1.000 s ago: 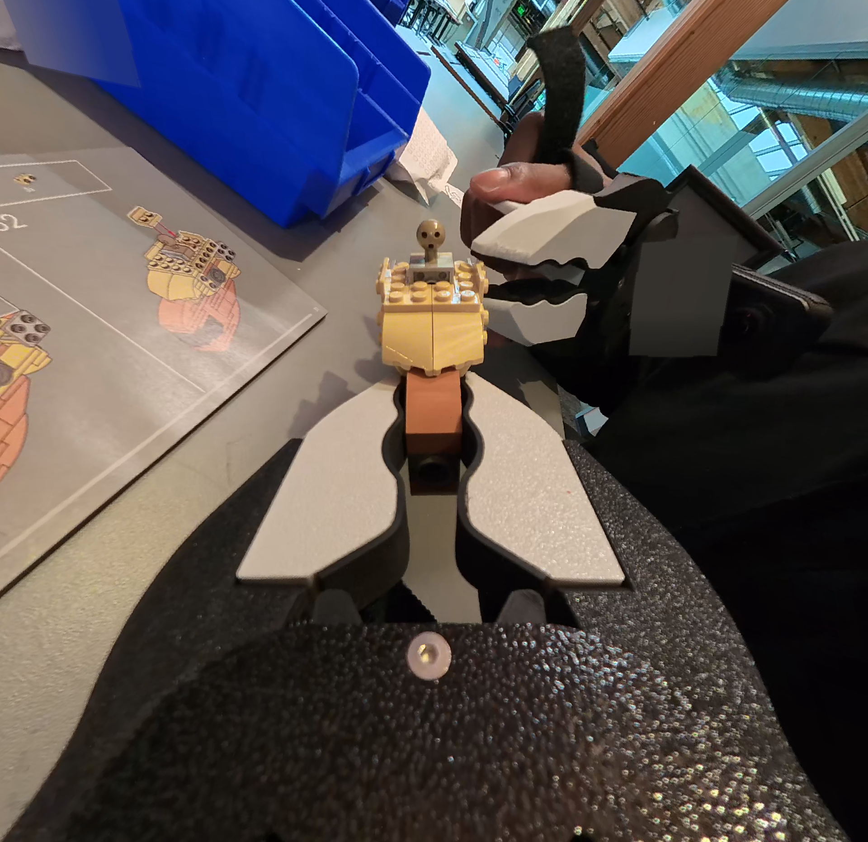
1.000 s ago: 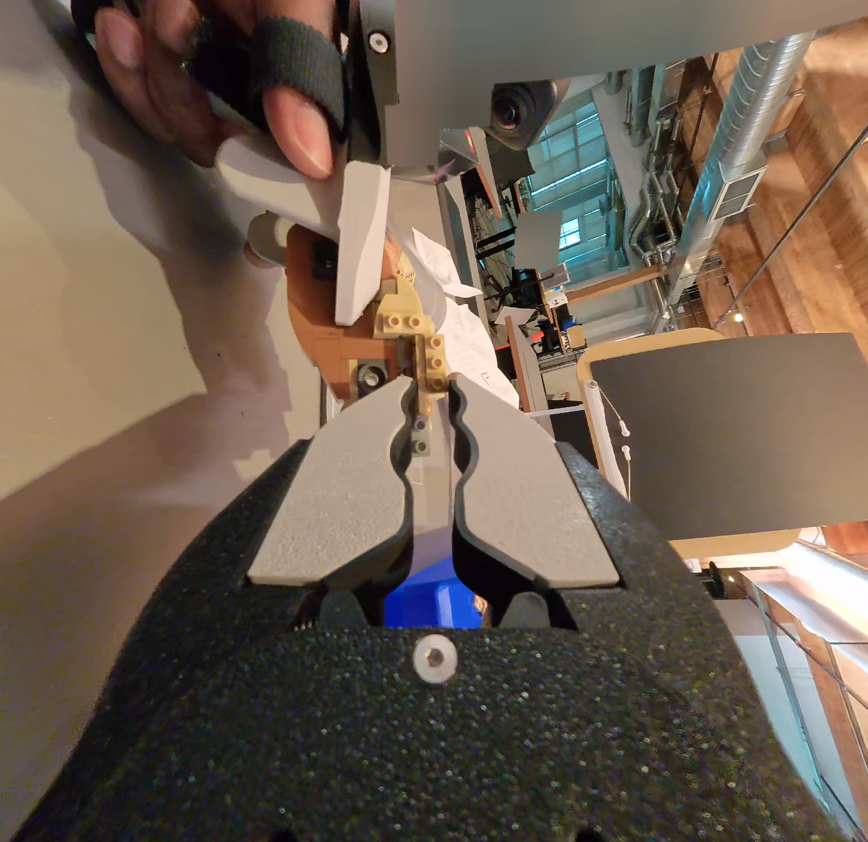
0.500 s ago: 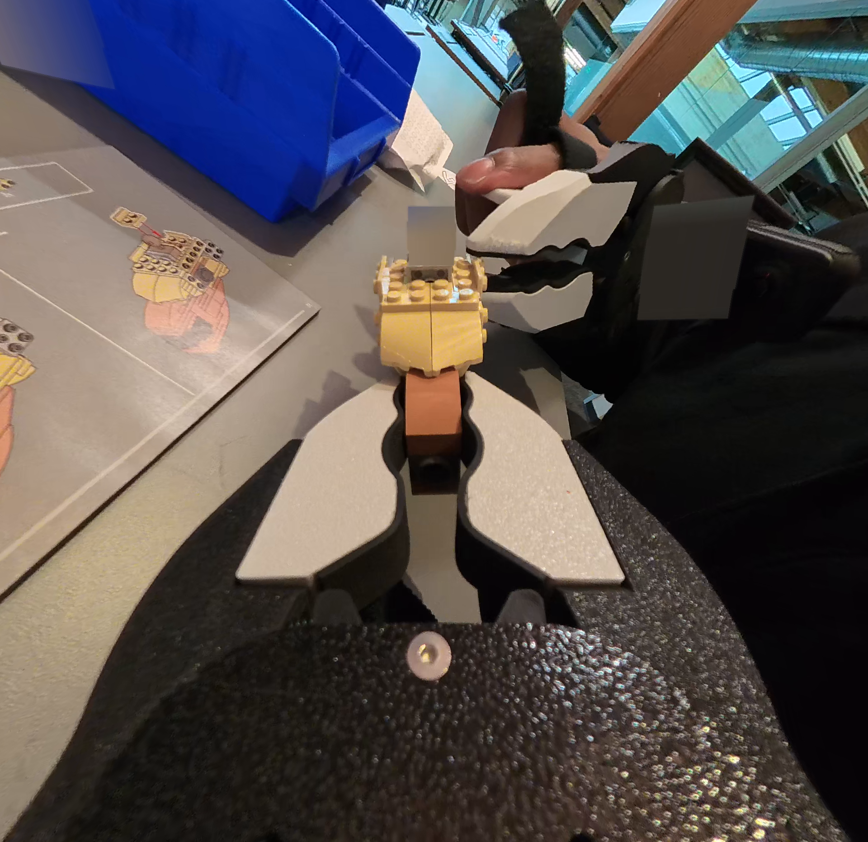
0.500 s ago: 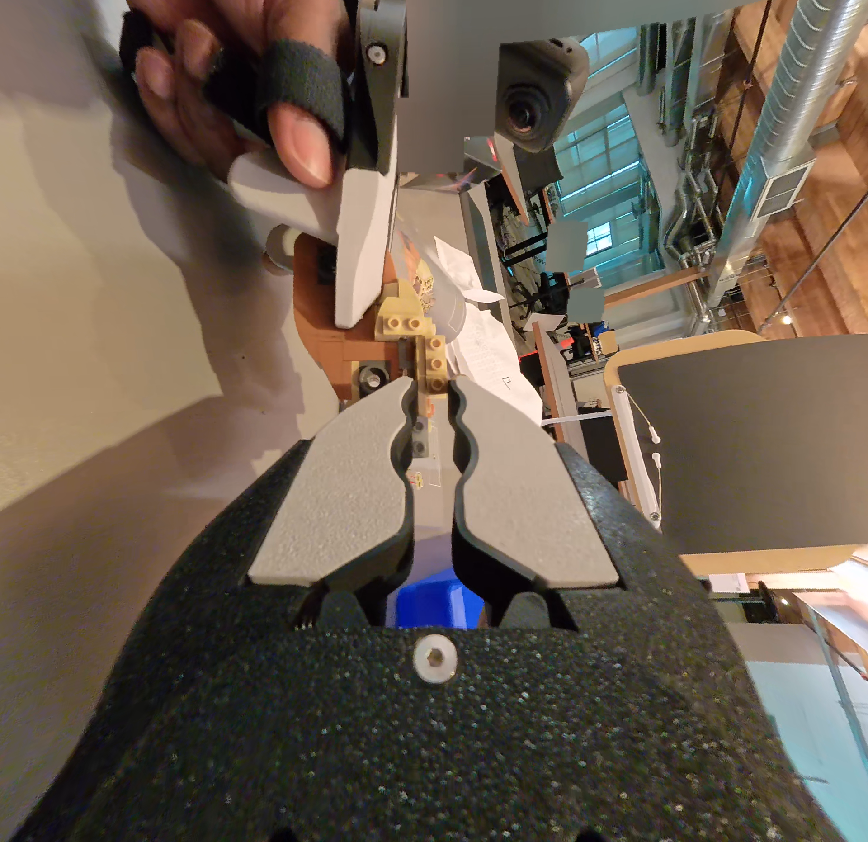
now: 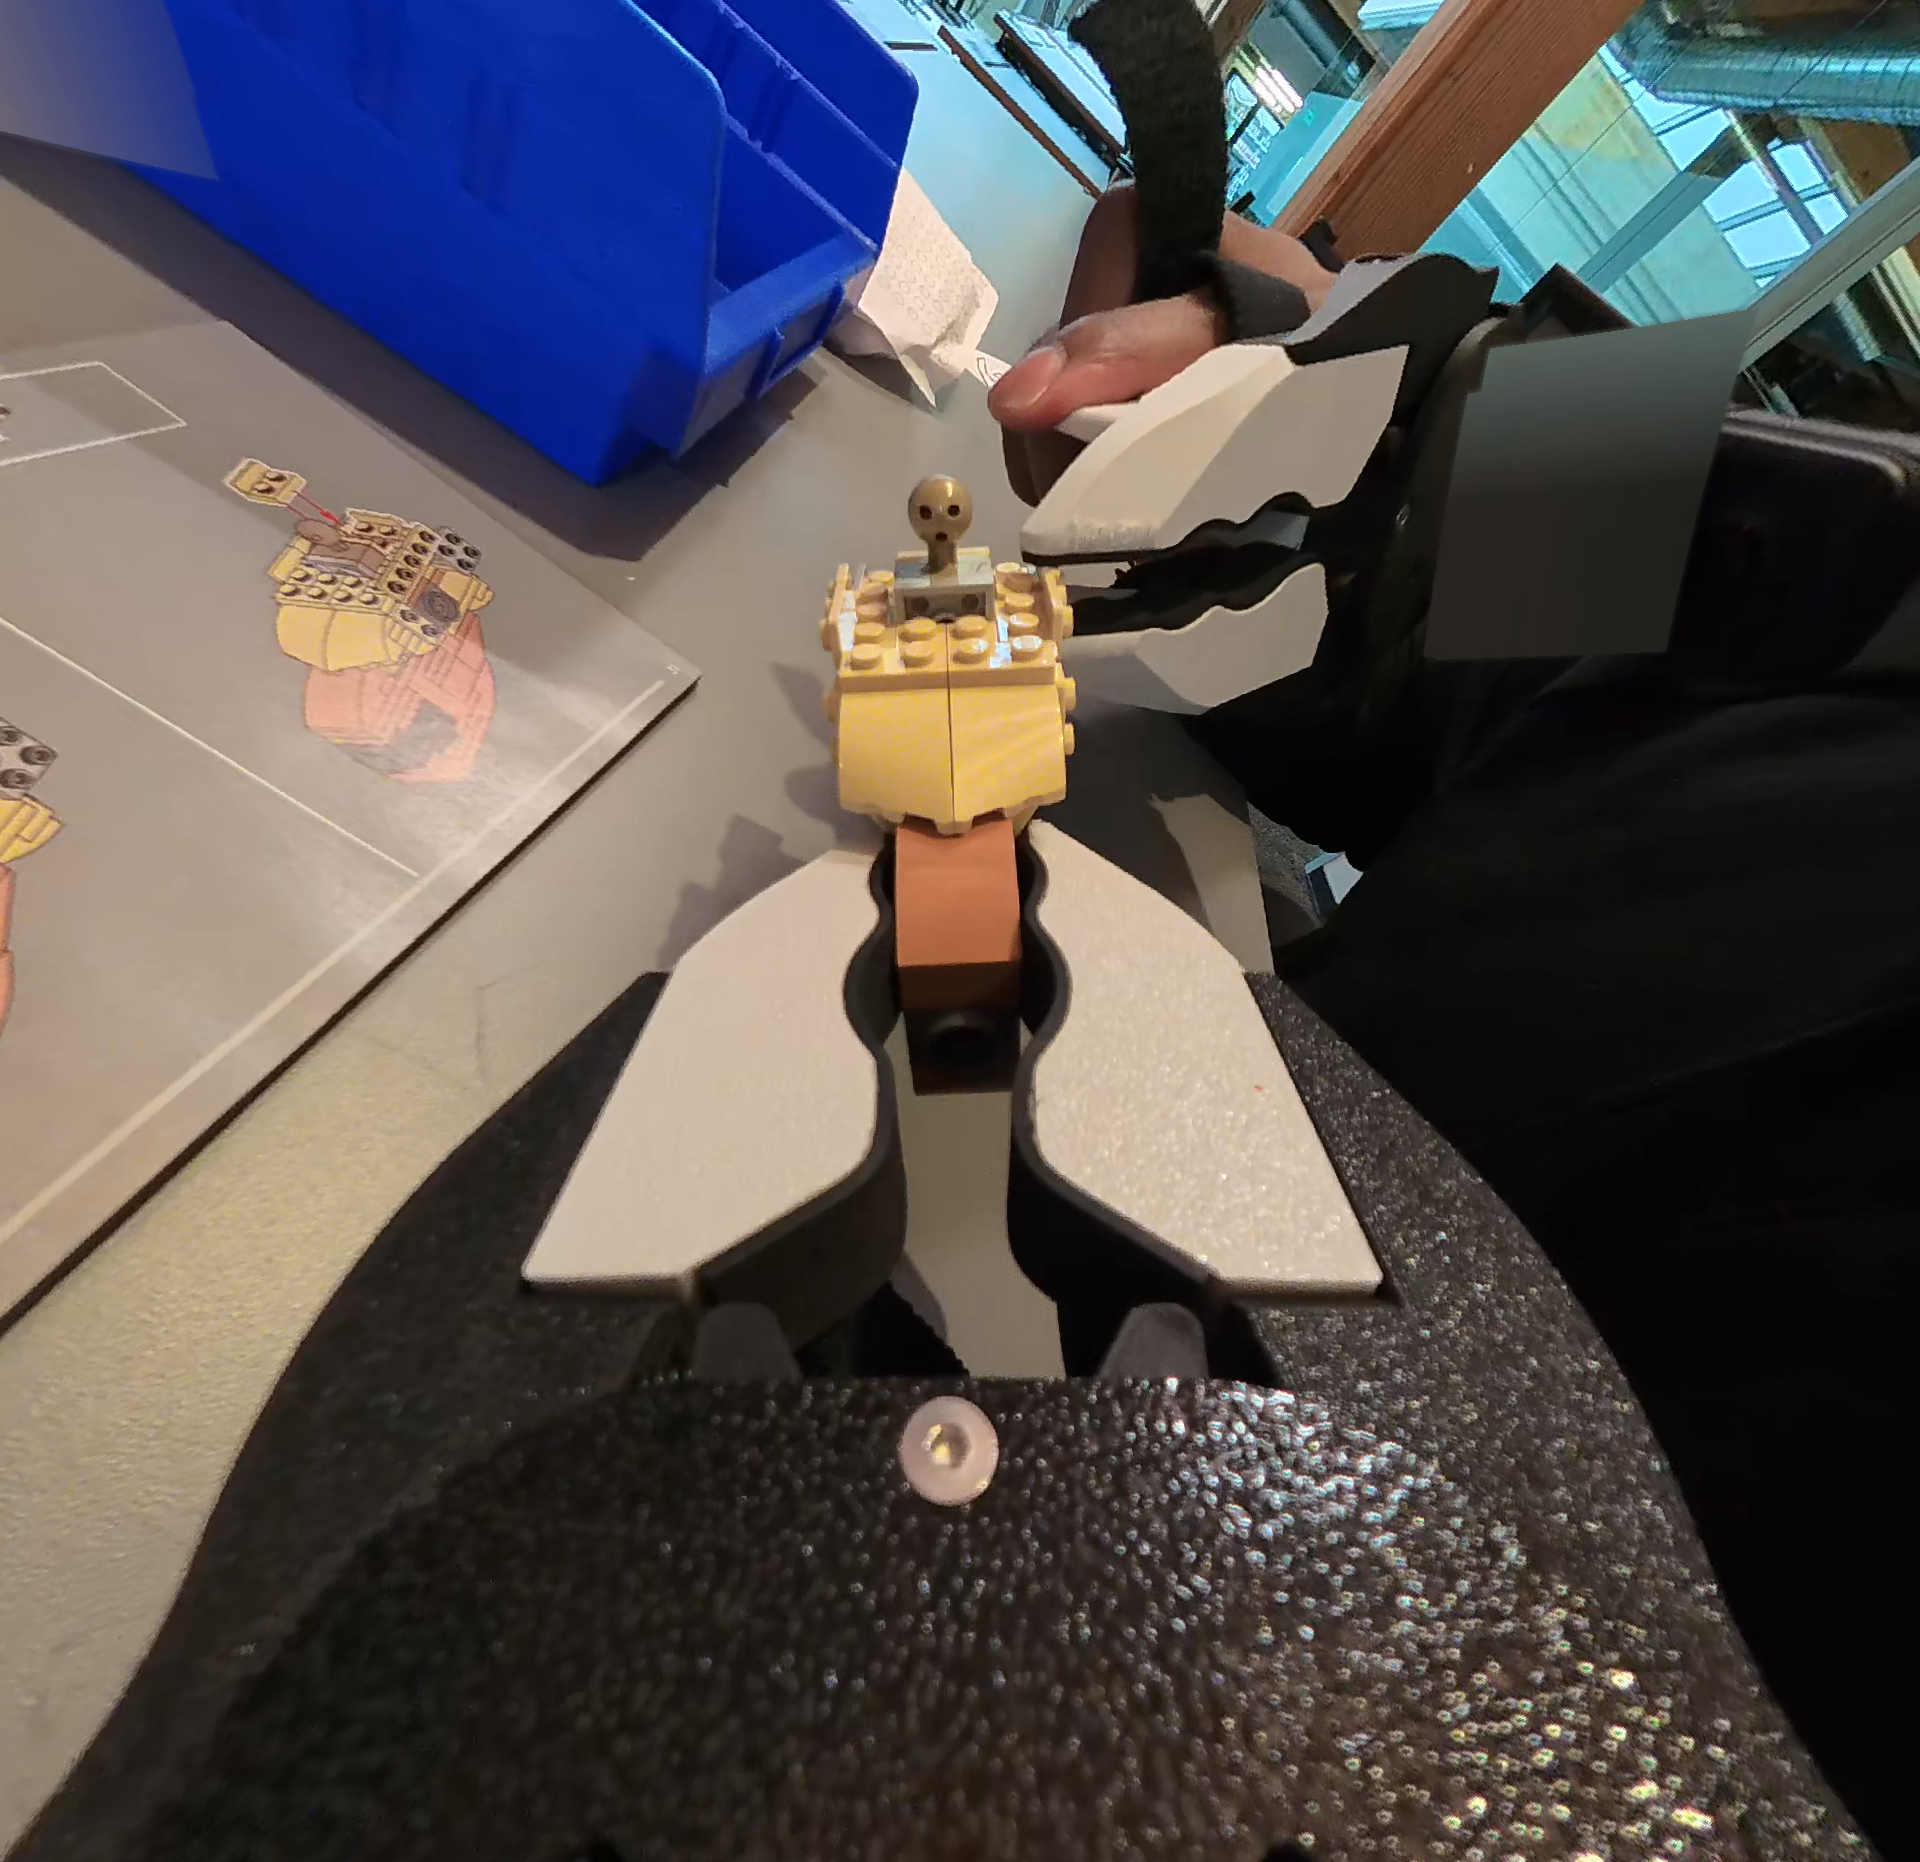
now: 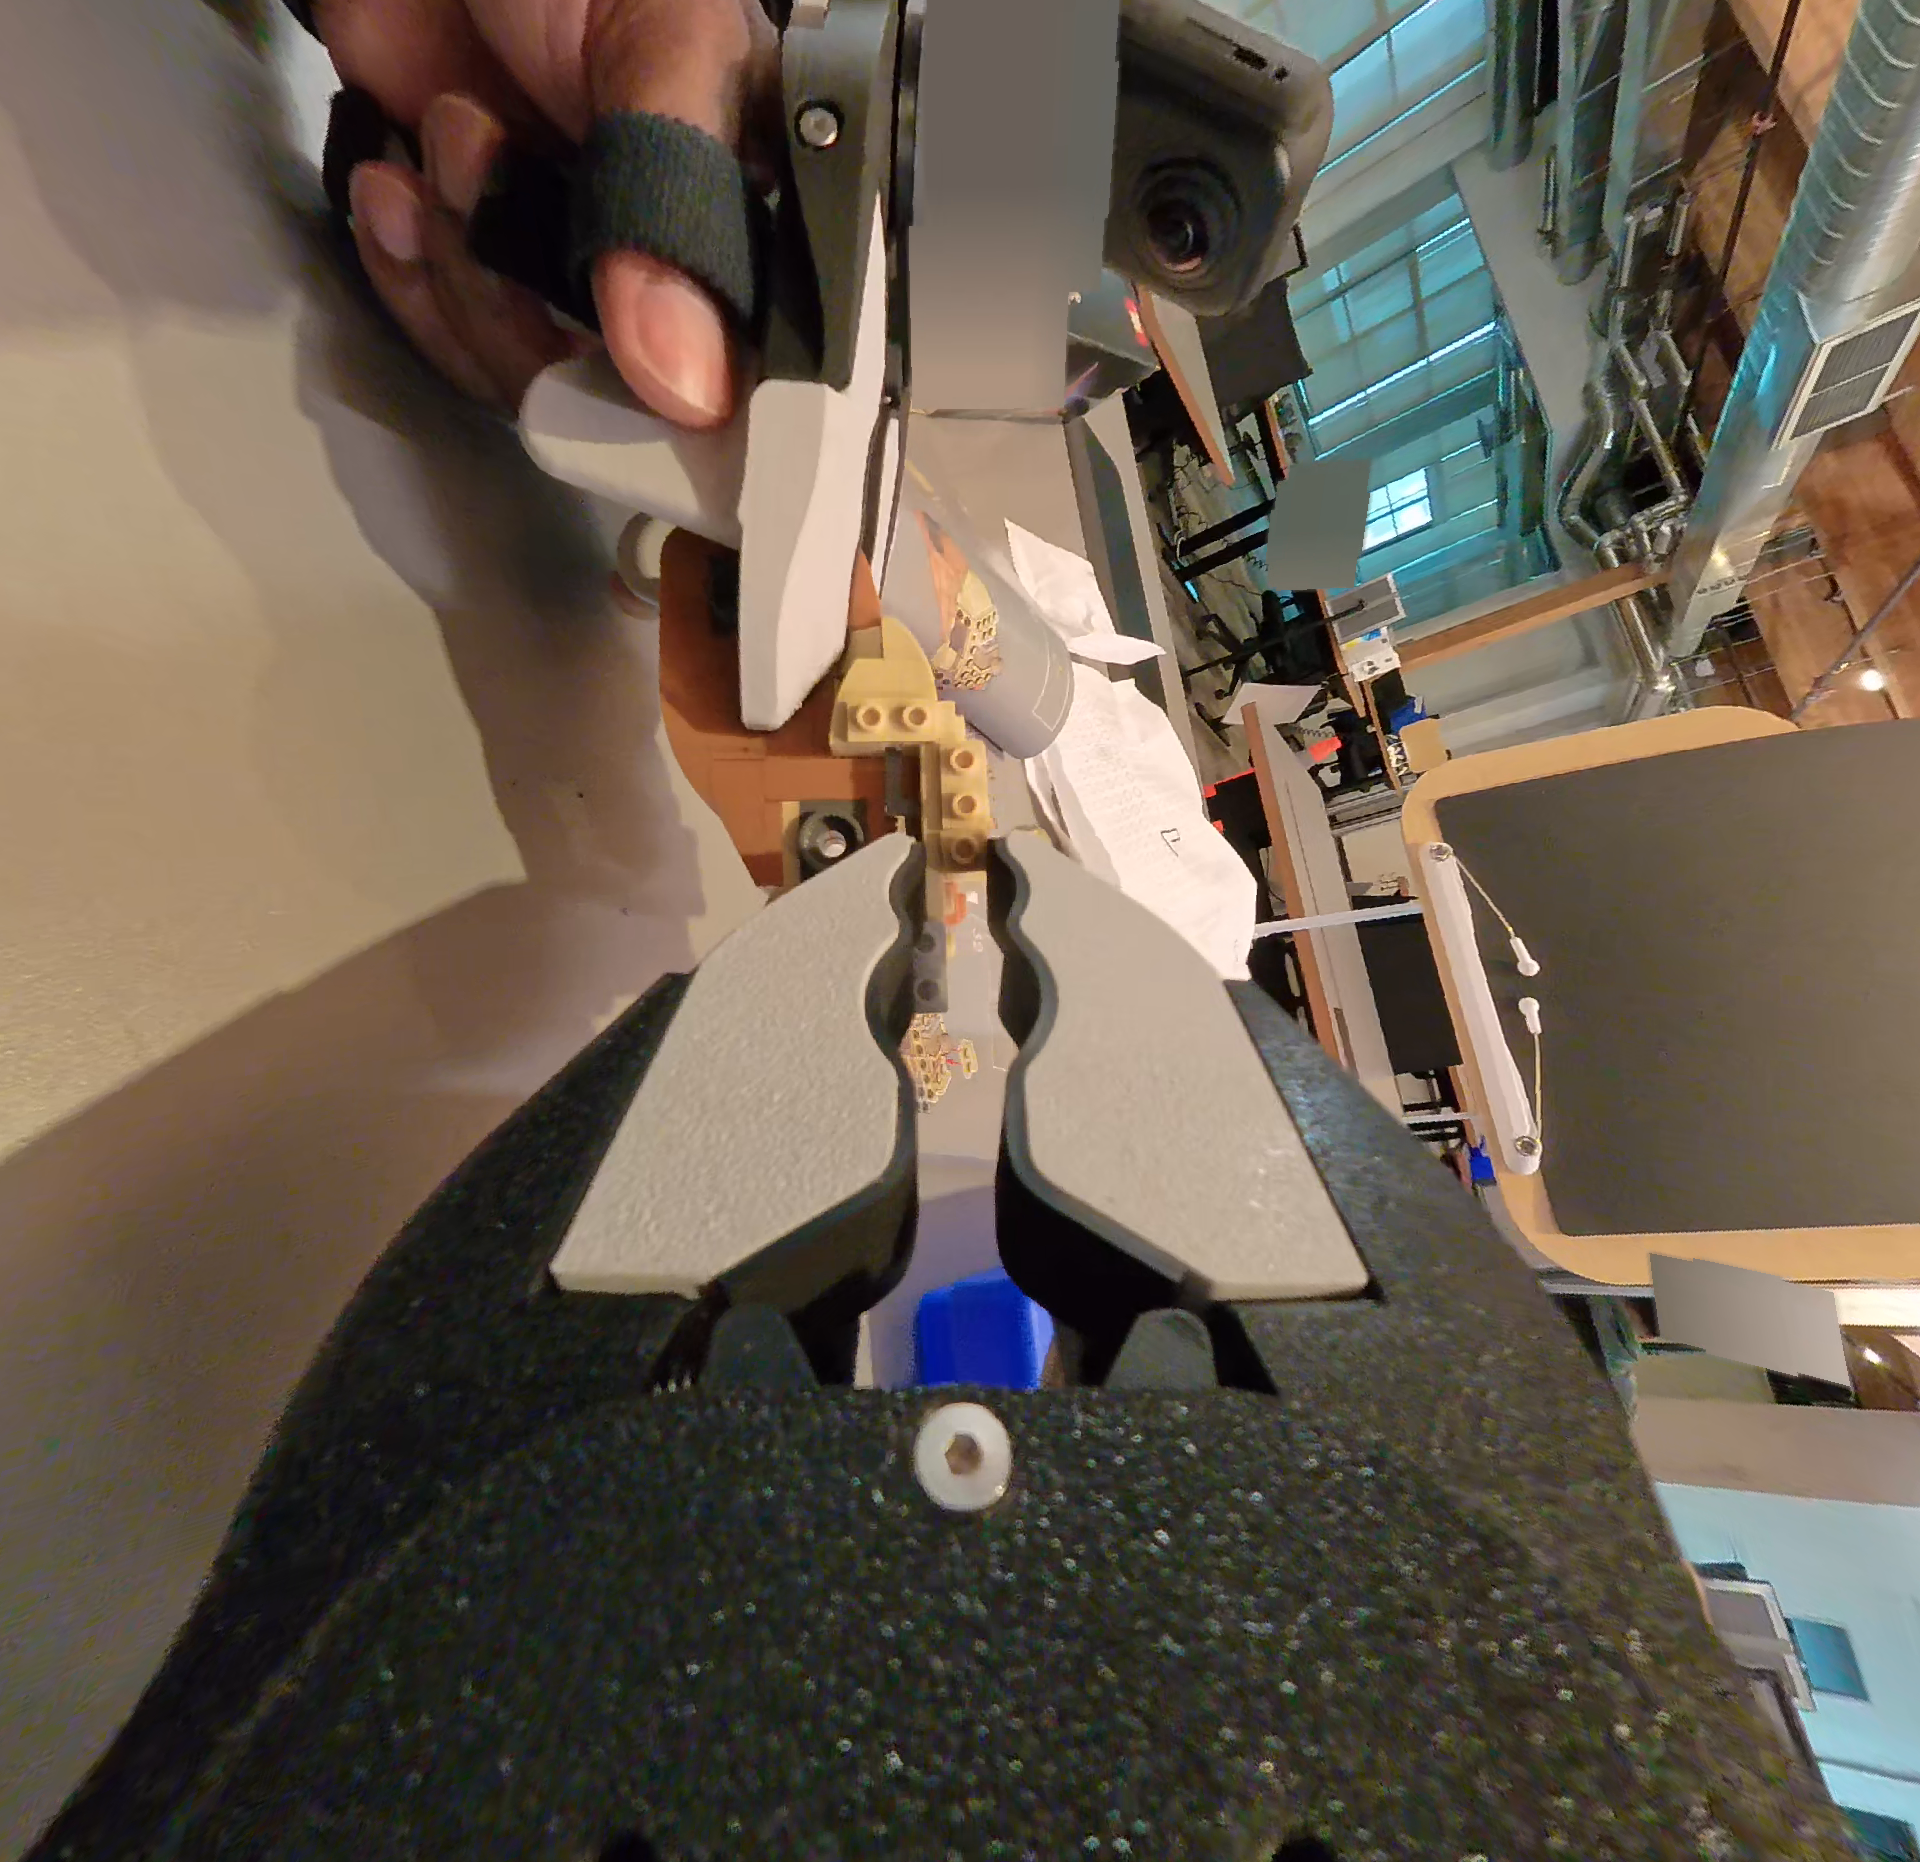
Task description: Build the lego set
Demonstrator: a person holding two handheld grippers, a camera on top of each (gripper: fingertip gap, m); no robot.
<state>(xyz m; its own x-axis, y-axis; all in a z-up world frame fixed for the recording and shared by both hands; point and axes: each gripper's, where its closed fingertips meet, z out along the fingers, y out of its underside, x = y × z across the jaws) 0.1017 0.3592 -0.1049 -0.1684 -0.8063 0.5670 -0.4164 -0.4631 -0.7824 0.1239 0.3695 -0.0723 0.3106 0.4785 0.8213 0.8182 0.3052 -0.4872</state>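
My left gripper is shut on the brown base brick of a tan and brown lego model and holds it above the table. A tan ball-headed lever stands on a grey brick on the model's studded top. My right gripper comes in from the right, its tips at the model's top right edge. In the right wrist view my right gripper stands nearly closed with a small grey studded piece between its fingers, against the model's tan plate. A finger of the left gripper reaches down onto the model.
An open instruction booklet lies on the grey table at the left. Blue storage bins stand behind it, with crumpled white paper beside them. A person's hand holds the right gripper. The grippers' ends are close to 4 centimeters from one another.
Both grippers and the model have shifted and tilted slightly together. Both grips look the same as before.
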